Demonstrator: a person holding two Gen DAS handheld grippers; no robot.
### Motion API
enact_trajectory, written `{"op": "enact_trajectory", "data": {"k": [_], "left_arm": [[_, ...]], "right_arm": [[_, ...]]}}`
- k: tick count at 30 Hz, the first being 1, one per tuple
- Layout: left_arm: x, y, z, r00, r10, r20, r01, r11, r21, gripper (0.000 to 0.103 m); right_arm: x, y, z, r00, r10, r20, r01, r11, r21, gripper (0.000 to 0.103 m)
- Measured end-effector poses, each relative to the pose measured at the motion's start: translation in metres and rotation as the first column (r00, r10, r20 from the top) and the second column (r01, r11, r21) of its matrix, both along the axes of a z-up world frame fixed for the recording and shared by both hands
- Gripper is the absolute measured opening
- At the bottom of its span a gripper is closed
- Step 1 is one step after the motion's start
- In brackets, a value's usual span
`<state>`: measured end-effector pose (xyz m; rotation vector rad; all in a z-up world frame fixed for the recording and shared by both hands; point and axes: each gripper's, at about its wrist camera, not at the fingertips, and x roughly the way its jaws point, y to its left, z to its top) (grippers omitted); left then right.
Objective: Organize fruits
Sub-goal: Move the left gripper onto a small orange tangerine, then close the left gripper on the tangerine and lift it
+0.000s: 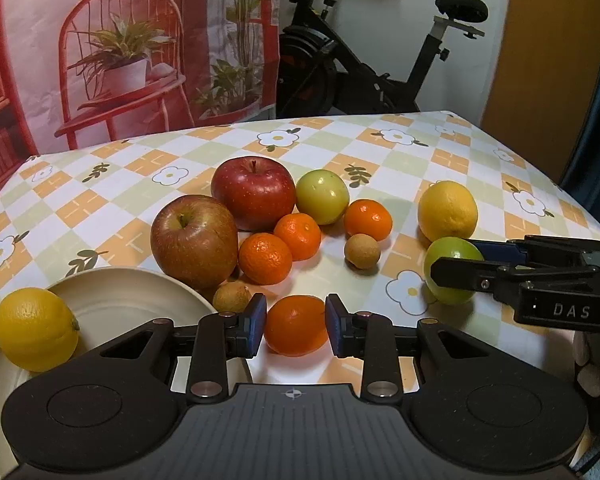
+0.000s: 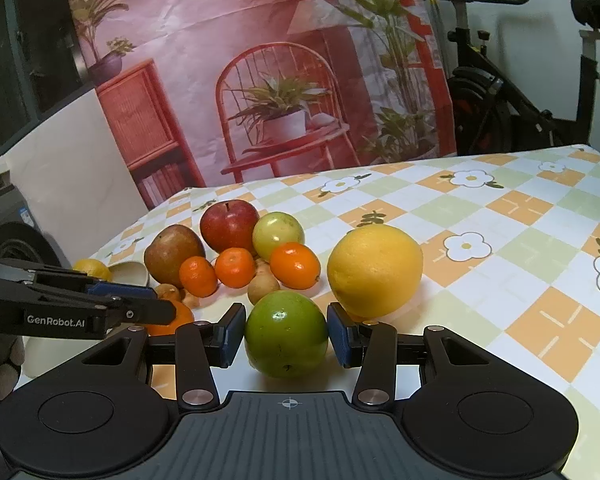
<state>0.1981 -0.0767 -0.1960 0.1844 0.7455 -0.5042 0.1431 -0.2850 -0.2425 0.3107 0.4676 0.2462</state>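
Covering the table, a floral checked tablecloth (image 1: 380,152).

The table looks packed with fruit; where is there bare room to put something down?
The far and right stretches of the tablecloth beyond the big yellow citrus lie bare. The cream plate holds only one lemon. The middle is crowded: apples, tangerines and small brown fruits sit close together, some touching, around the red apple.
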Motion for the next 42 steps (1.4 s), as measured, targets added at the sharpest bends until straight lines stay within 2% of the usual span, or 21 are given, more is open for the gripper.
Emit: {"op": "enact_trajectory", "data": {"k": [4,6,8,10,15,17,19,32,35,39,42], "left_arm": [[0.001,0.000,0.000,1.000,0.005,0.003,-0.005,1.000,0.007,0.044],[0.002,0.000,0.000,1.000,-0.001,-0.002,0.001,1.000,0.009,0.046],[0.004,0.000,-0.001,1.000,-0.011,-0.019,0.011,1.000,0.012,0.052],[0.004,0.000,-0.002,0.999,-0.024,-0.023,0.024,1.000,0.018,0.054],[0.003,-0.006,-0.005,0.997,-0.056,-0.045,0.058,0.998,0.039,0.053],[0.002,-0.008,-0.009,0.997,-0.060,-0.052,0.063,0.996,0.058,0.046],[0.001,-0.005,-0.010,0.996,-0.066,-0.067,0.069,0.997,0.038,0.039],[-0.013,-0.004,-0.010,0.999,-0.031,-0.045,0.032,0.999,0.037,0.038],[-0.014,-0.001,-0.009,0.999,-0.003,-0.051,0.004,1.000,0.018,0.038],[-0.025,0.009,-0.004,0.997,0.063,-0.053,-0.067,0.996,-0.062,0.038],[-0.032,0.014,0.002,0.996,0.082,-0.028,-0.084,0.994,-0.074,0.038]], "right_arm": [[0.001,-0.001,-0.001,1.000,0.000,-0.001,0.000,1.000,0.003,0.041],[0.001,0.000,-0.001,1.000,0.001,-0.002,-0.001,1.000,0.003,0.041],[0.001,-0.001,-0.001,1.000,0.000,-0.002,0.000,1.000,0.003,0.041],[0.001,-0.001,-0.001,1.000,0.000,-0.002,0.000,1.000,0.003,0.041],[0.001,0.000,-0.001,1.000,0.001,-0.003,-0.001,1.000,0.003,0.041],[0.001,-0.001,-0.001,1.000,0.001,-0.002,-0.001,1.000,0.003,0.041],[0.001,-0.001,-0.001,1.000,0.001,-0.002,-0.001,1.000,0.003,0.041],[0.004,0.001,-0.002,1.000,0.018,-0.016,-0.018,1.000,-0.006,0.041],[0.004,0.002,-0.002,1.000,0.020,-0.017,-0.020,1.000,-0.007,0.042],[0.005,0.002,-0.002,1.000,0.022,-0.019,-0.022,1.000,-0.003,0.042],[0.005,0.002,-0.002,1.000,0.023,-0.020,-0.023,1.000,-0.003,0.042]]}}
